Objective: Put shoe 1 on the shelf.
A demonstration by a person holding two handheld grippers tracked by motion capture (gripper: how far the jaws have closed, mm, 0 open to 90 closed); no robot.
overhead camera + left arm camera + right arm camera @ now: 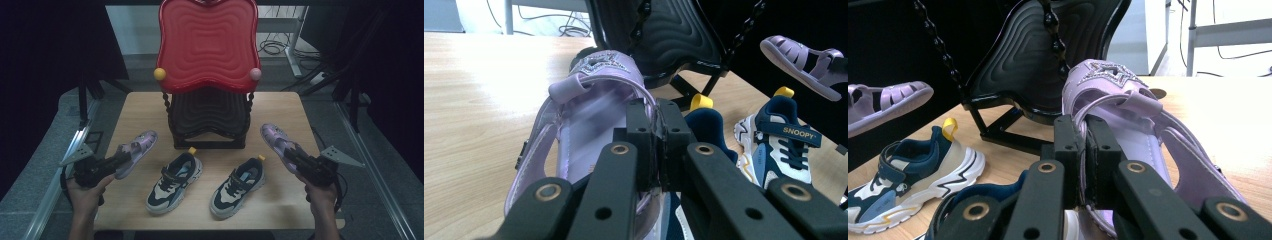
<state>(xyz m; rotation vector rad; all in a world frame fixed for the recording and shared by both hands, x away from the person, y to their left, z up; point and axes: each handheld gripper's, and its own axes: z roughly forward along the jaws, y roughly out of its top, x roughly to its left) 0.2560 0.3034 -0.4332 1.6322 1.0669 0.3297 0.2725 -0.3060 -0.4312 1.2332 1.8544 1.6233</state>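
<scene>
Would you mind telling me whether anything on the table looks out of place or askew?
Nothing looks damaged or spilled. The two sneakers stand side by side before the shoe rack. The left gripper holds one purple sandal and the right gripper holds the other sandal, both splayed outward.

We saw a pale wooden bench (pixel 300 115) standing on a grey floor (pixel 45 165), with metal rails (pixel 372 165) running along the floor on either side. Black curtains (pixel 45 45) hung to the left and right and left those sides dark. Beyond the bench the floor lay brightly lit, and there a white metal table leg (pixel 296 37) rose beside loose black cables (pixel 272 47).
</scene>
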